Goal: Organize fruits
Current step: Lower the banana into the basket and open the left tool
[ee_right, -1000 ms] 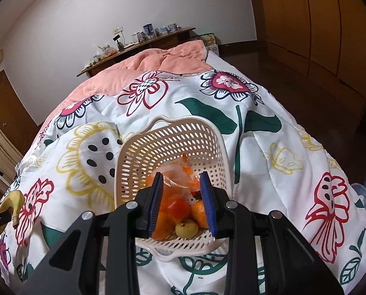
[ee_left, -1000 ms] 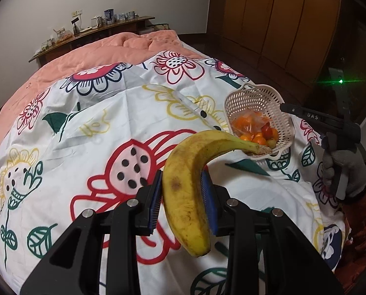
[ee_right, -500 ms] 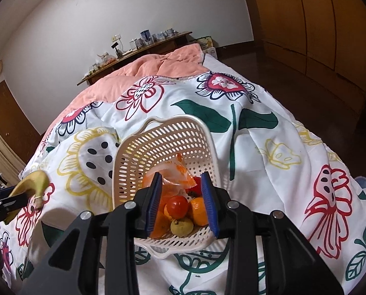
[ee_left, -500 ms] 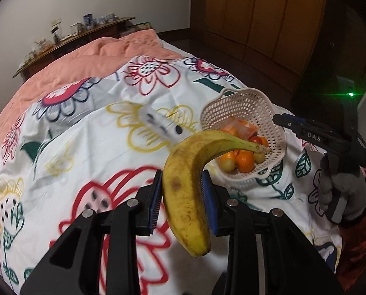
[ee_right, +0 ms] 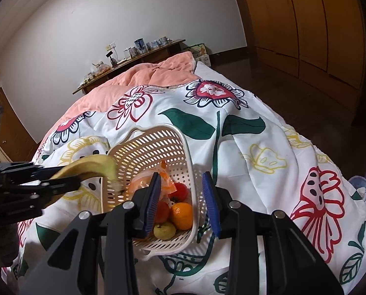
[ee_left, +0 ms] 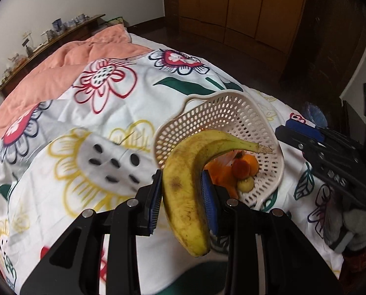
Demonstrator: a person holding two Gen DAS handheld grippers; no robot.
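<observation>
The left gripper (ee_left: 181,196) is clamping a banana (ee_left: 187,191) between its fingers, its stem end reaching over the rim of the white basket (ee_right: 143,147) so it can be dropped among the oranges (ee_right: 181,215) inside. The basket is sitting tilted on the bed (ee_right: 244,147), near its foot edge. The right gripper (ee_right: 183,202) is hovering over the basket's near wall, fingers apart and empty, seemingly to steady it.
</observation>
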